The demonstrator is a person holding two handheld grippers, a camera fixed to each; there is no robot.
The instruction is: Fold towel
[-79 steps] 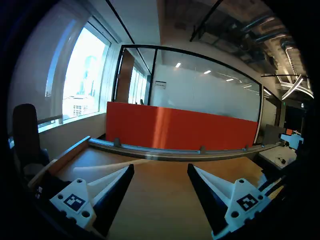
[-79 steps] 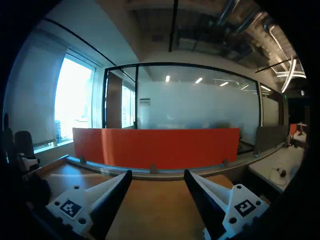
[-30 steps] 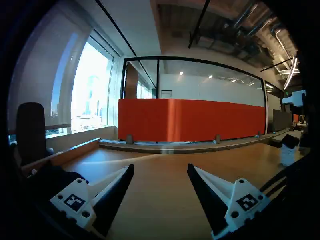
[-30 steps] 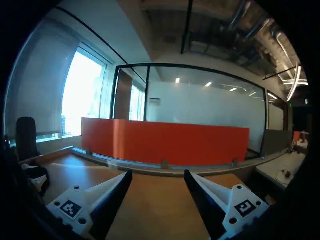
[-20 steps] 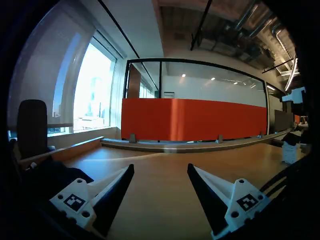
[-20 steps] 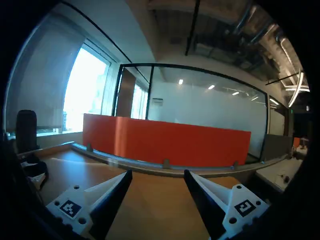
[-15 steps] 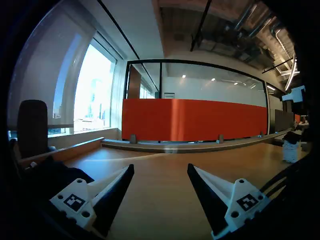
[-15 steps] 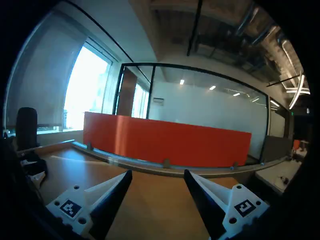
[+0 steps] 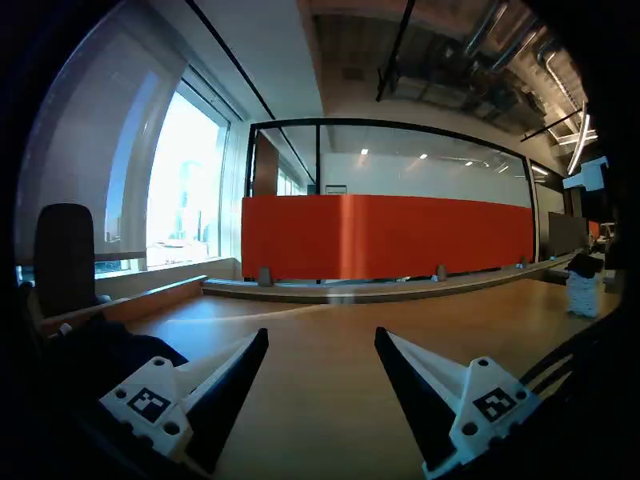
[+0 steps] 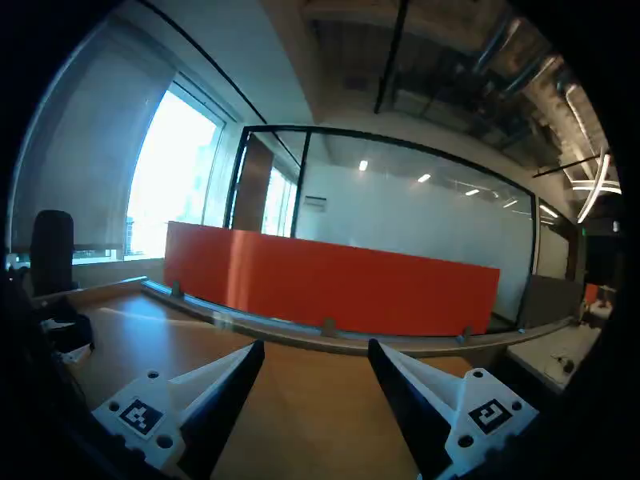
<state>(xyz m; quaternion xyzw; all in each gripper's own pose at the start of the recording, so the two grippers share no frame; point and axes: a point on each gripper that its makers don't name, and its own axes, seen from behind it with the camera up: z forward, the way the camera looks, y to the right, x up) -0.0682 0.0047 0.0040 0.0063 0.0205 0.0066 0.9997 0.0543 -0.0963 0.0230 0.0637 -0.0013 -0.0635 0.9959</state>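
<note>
— What do we see along the left gripper (image 9: 320, 332)?
— Its two white fingers stand well apart, and in the gap between them we see the bare wooden table (image 9: 320, 392). They clamp nothing.
— And the right gripper (image 10: 314, 344)?
— The same: its fingers are spread wide, with bare wood in the gap.
— Where is the towel?
— We cannot tell for sure. In the left gripper view a dark heap (image 9: 112, 356) lies at the left edge of the table, just beside the left finger and near a dark chair back (image 9: 64, 256). We cannot tell whether it is cloth, so we cannot call it the towel.
— Do we see anything like it from the other gripper?
— In the right gripper view a dark thing (image 10: 68, 330) with a pale scrap beside it lies at the far left of the table, too small for us to name.
— What stands behind the table?
— An orange screen (image 9: 384, 236) runs along its far edge, with a glass wall (image 9: 424, 172) behind it and a bright window (image 9: 180, 200) to the left.
— Anything else on the wood?
— At the right edge of the left gripper view we make out a small white thing (image 9: 584, 294) with a dark top, well apart from both fingers; we cannot tell what it is
</note>
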